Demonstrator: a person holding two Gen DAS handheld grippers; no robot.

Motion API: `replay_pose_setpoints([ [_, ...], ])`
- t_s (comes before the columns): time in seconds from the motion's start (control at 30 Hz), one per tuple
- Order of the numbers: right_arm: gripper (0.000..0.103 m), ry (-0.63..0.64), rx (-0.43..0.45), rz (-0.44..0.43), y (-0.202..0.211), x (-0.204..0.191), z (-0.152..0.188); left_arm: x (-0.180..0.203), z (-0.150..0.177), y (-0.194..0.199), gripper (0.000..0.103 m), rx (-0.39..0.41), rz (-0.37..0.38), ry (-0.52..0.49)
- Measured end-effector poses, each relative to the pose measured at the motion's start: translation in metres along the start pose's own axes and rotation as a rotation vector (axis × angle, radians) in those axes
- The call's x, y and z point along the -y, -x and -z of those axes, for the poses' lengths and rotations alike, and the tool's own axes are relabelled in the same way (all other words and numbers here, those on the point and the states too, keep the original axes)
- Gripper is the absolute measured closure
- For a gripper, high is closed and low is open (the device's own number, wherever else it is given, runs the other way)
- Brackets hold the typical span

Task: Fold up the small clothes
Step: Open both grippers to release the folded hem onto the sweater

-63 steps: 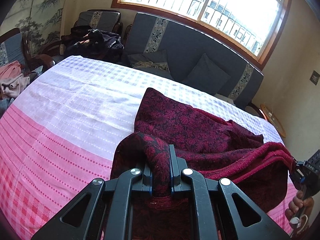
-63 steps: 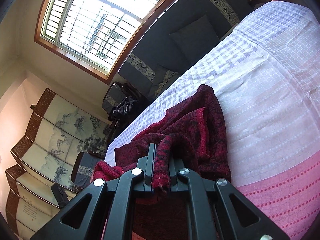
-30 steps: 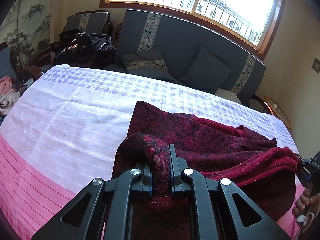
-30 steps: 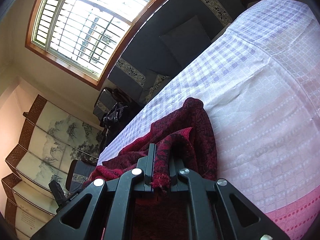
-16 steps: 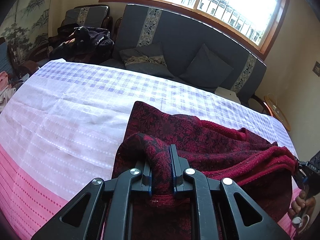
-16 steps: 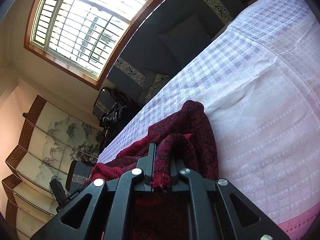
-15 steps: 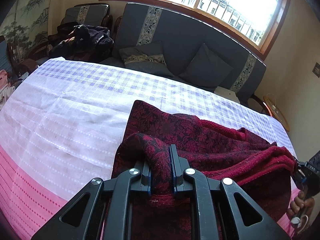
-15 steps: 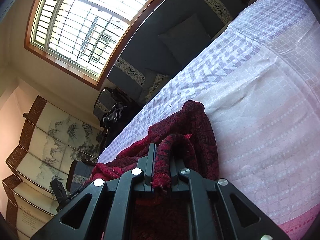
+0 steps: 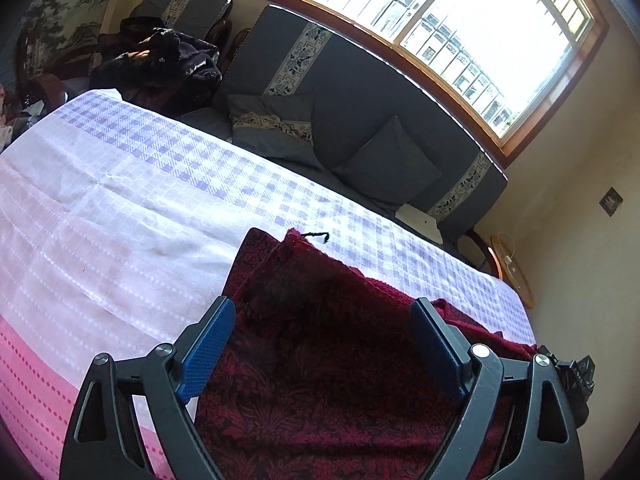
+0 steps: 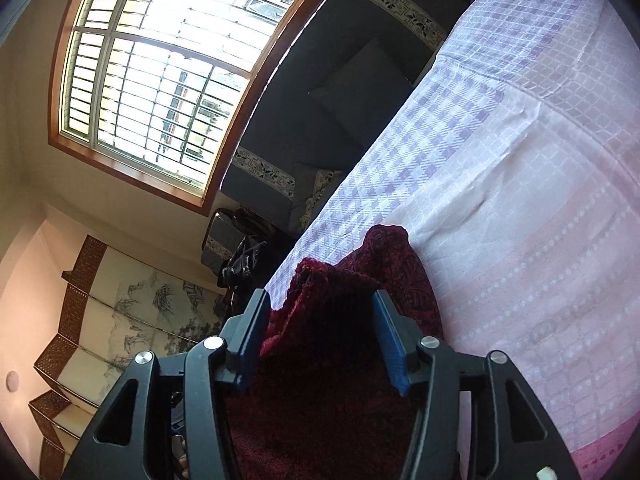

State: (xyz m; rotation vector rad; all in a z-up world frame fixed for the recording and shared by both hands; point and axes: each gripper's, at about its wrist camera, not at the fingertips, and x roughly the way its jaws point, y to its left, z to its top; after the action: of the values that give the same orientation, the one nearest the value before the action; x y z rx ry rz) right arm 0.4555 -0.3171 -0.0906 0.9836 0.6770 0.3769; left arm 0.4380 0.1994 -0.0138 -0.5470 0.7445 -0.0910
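Dark red floral-patterned garment [image 9: 320, 364] is seen lying folded on the checked bench cloth [image 9: 120, 208], one loose thread at its far corner. Left gripper [image 9: 324, 344] and right gripper [image 10: 320, 340] are spread wide above it, nothing grasped.

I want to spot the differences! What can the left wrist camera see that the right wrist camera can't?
Only the left wrist view shows the small round side table by the wall, a dark wall plate, and the pink band of the tablecloth on its left.

Only the right wrist view shows the painted folding screen in full.

Both show the dark red patterned garment lying on the checked cloth, the grey sofa, the big window, and open fingers: the left gripper and right gripper hold nothing.
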Motion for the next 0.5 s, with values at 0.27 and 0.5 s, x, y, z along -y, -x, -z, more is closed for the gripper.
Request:
replay_pose_setpoints([
  [0.27,0.041,0.041,0.044,-0.055,0.033,-0.004,0.001,0.000,0.005,0.012,0.012,-0.003,-0.012,-0.051],
  [0.5,0.064,0.286,-0.072,-0.027,0.059,-0.031,0.048,0.001,0.058,0.031,0.012,-0.017,-0.046,-0.202],
])
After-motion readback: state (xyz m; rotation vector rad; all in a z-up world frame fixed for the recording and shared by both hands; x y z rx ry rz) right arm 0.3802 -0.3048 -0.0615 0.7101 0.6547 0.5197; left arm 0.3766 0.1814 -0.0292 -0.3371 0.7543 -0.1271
